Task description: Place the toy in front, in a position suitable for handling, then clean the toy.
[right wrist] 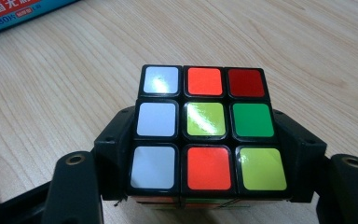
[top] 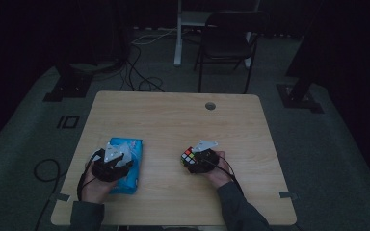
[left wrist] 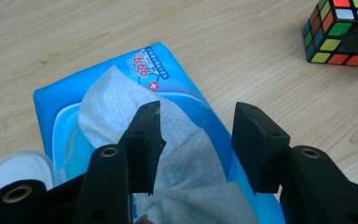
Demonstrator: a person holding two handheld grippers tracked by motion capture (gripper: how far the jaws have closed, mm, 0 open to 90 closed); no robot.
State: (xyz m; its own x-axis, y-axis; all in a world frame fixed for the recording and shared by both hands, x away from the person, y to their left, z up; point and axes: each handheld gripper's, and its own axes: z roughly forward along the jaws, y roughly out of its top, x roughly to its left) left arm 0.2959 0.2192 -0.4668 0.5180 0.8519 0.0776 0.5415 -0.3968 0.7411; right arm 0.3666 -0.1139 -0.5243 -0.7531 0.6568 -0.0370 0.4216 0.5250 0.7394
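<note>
Right tool point(right wrist: 205, 186) clamps the rigid, slick cube point(right wrist: 205, 128) by opposite faces. Left tool point(left wrist: 196, 149), open, straddles a limp wipe point(left wrist: 121, 102); pinch its raised fold.

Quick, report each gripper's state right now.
Left gripper: open, jaws apart above the wet wipe sticking out of the blue pack.
Right gripper: shut on the Rubik's cube.

room dim | floor point(top: 24, 130) grey carpet, cables point(top: 139, 72) | black chair point(top: 226, 41) behind wooden table point(top: 173, 120)
</note>
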